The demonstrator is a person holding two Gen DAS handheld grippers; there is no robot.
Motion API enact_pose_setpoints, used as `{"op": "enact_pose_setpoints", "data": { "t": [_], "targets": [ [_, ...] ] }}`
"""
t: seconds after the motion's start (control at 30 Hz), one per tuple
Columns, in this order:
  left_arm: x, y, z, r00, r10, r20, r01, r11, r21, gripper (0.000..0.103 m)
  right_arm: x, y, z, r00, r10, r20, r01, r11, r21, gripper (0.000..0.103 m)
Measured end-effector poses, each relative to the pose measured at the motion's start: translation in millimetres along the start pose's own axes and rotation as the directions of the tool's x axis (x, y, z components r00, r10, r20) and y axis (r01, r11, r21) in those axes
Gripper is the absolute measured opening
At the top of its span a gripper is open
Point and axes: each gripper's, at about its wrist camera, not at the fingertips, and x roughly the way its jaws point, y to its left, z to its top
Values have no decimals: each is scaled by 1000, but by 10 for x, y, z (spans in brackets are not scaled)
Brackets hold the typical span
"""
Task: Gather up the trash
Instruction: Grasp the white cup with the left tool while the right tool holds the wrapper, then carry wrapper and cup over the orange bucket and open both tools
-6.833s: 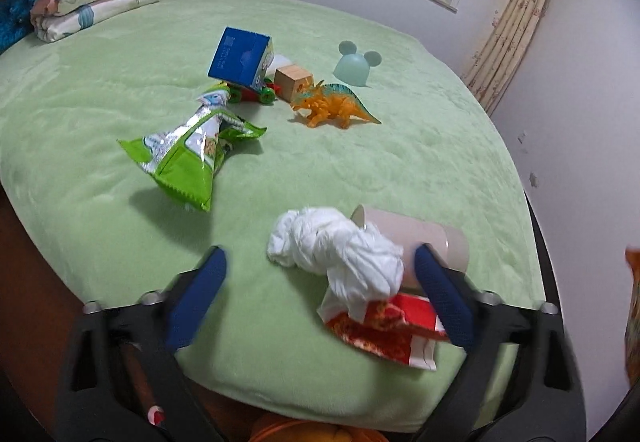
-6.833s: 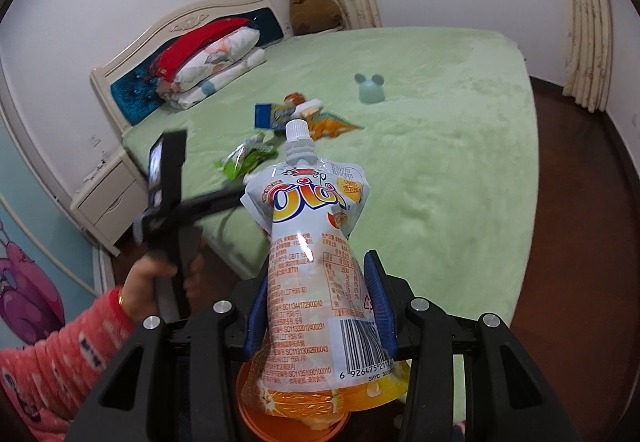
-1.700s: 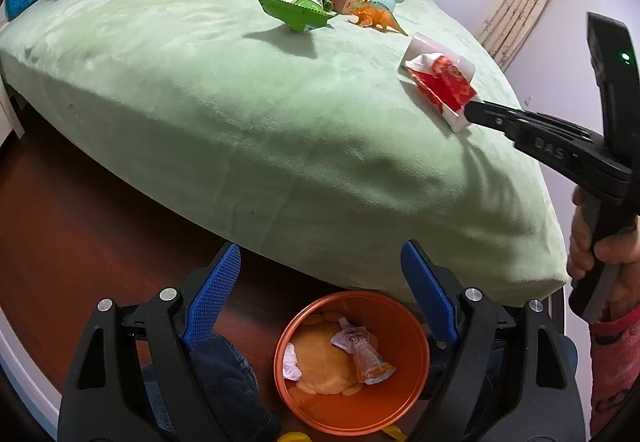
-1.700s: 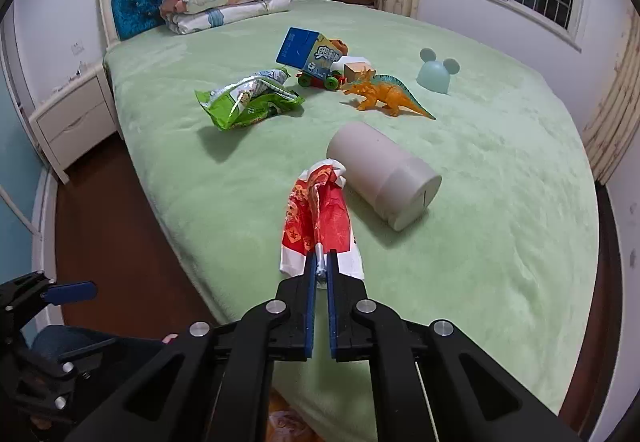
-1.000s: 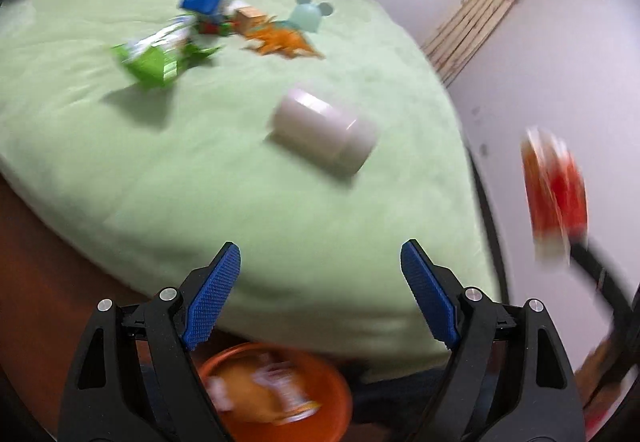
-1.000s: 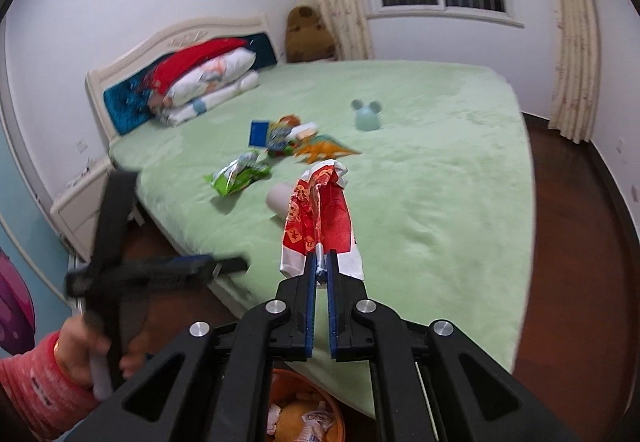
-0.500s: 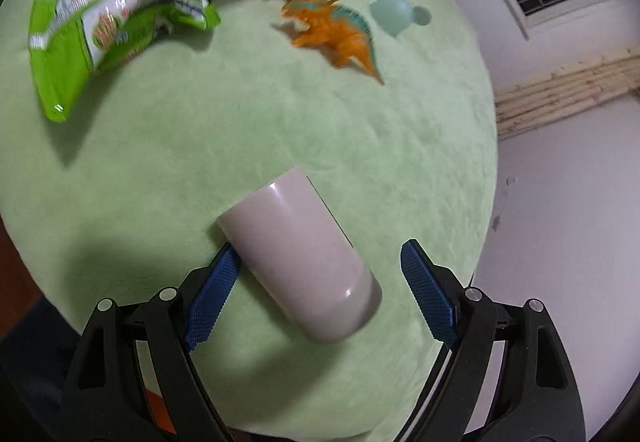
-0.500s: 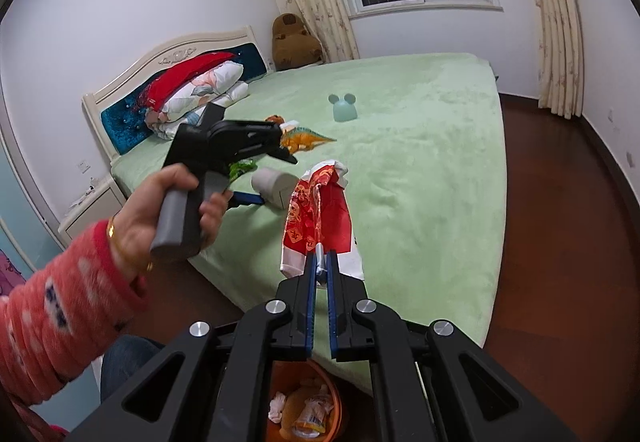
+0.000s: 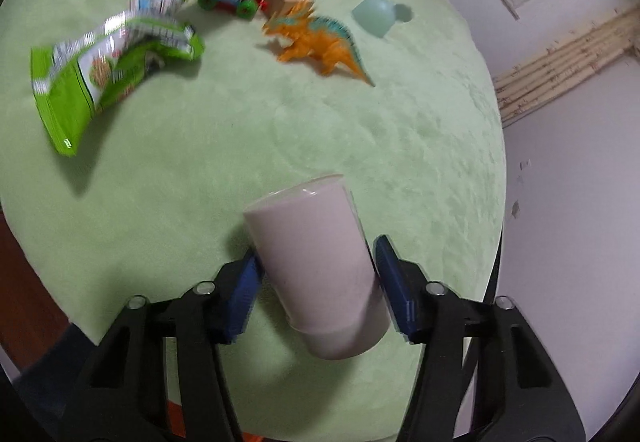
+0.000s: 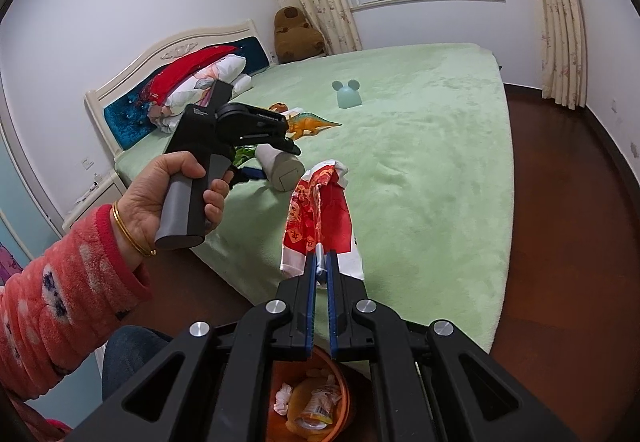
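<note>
- Left wrist view: my left gripper [image 9: 316, 282] is open around the cup [image 9: 316, 262], which lies on its side on the bed [image 9: 420, 146]. The cup sits between my two pads, its base toward the camera and its mouth toward 12 o'clock, a little to 11. So its long axis runs along my fingers, not across them. The left pad looks to be touching the cup wall or just beside it; the right pad stands just beside the wall with a thin gap. I cannot tell whether there is real contact, because the picture is blurred.
- Same view: the green bag [image 9: 108, 66] lies at 10 o'clock from the cup, well apart. The dinosaur [image 9: 320, 42] is at 12 o'clock, farther up the bed.
- Right wrist view: my right gripper [image 10: 321, 262] is closed on the red wrapper [image 10: 320, 214], which stands up from the pads toward 12 o'clock. The bin [image 10: 312, 398] is under the gripper, at 6 o'clock, with some trash already in it.
- Same view: the cup [image 10: 280, 162] is at 11 o'clock from the wrapper, with the left gripper [image 10: 276, 158] on it. The left one is clearly nearer to the cup.
- I judge that the next move for the left side is only to close across the cup, and for the right side to let the wrapper fall into the bin.
</note>
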Motion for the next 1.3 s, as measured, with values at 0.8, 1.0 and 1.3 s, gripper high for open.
{"op": "enact_pose_setpoints", "data": {
  "t": [0.8, 1.0, 1.3],
  "targets": [
    [-1295, 94, -873, 969, 1, 248, -116, 886, 449, 53, 117, 455, 129, 1000, 19, -3, -19, 998, -52, 5],
    [-1413, 332, -1270, 976, -5, 217, -109, 852, 512, 53, 203, 622, 98, 999, 25, -42, -29, 996, -88, 5],
    [-1090, 810, -1802, 997, 59, 57, -79, 860, 505, 52, 407, 743, -218, 986, 34, -165, -52, 993, -106, 5]
  ]
}}
